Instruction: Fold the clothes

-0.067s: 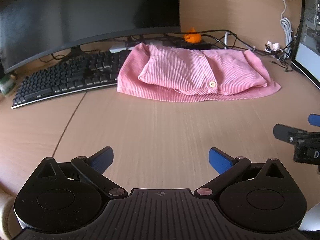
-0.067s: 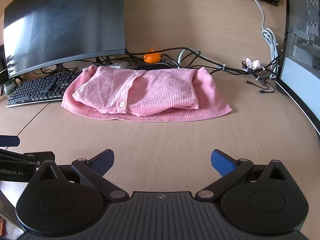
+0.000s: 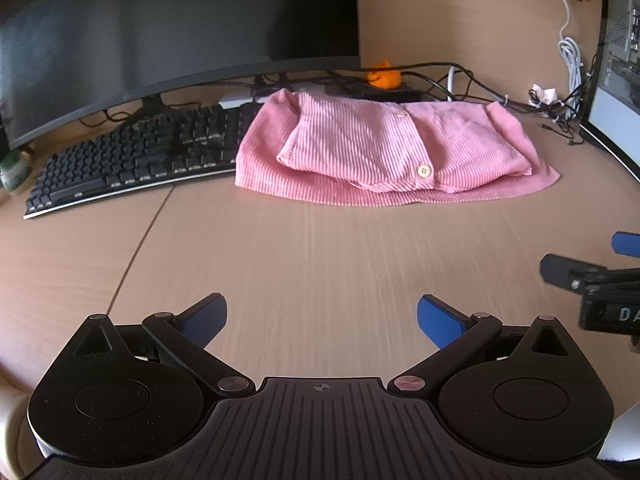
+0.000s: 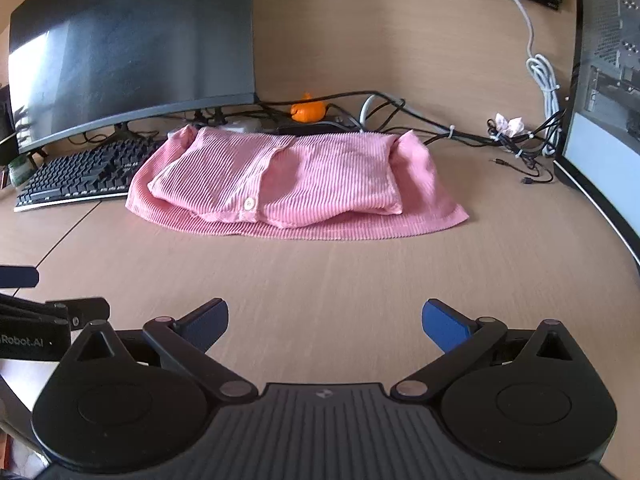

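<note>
A pink ribbed button shirt (image 3: pixel 384 152) lies folded into a flat rectangle on the wooden desk, its left edge on the keyboard; it also shows in the right wrist view (image 4: pixel 292 184). My left gripper (image 3: pixel 322 320) is open and empty, well short of the shirt, low over the desk. My right gripper (image 4: pixel 325 322) is open and empty, also short of the shirt. Each gripper shows at the edge of the other's view: the right one in the left wrist view (image 3: pixel 592 276), the left one in the right wrist view (image 4: pixel 44 300).
A black keyboard (image 3: pixel 132 160) lies left of the shirt under a curved monitor (image 3: pixel 160 28). An orange figure (image 4: pixel 307 111) and cables (image 4: pixel 516 148) lie behind it. A second screen (image 4: pixel 600 176) stands at the right.
</note>
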### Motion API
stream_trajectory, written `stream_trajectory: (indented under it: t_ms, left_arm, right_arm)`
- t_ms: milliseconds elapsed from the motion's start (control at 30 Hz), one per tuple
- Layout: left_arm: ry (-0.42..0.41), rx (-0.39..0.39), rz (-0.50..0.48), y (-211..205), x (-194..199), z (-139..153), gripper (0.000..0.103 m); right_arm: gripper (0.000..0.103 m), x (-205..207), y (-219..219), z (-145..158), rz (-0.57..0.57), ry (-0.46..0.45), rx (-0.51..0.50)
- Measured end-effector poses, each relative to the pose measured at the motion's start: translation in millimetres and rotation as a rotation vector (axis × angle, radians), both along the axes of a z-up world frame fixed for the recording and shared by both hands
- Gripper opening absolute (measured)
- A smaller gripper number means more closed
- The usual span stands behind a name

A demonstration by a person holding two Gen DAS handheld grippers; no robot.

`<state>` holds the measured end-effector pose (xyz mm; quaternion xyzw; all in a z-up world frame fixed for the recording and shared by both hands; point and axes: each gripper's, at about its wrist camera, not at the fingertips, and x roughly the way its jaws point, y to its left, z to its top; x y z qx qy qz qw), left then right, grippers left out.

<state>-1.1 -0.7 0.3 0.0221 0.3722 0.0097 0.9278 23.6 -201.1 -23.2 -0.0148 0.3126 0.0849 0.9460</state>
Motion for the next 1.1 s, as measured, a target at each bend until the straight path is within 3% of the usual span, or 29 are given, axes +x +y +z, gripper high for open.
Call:
stream_trajectory:
  t_ms: [333, 1100]
  left_arm:
    - [0.000, 0.011, -0.009, -3, -5, 1, 0.103]
    - [-0.034, -0.002, -0.001, -9, -2, 4, 0.103]
  right_arm:
    - [0.103, -3, -9, -6, -0.045, 0.053, 0.010]
    - [0.103, -5, -15, 0, -0.036, 0.018, 0.010]
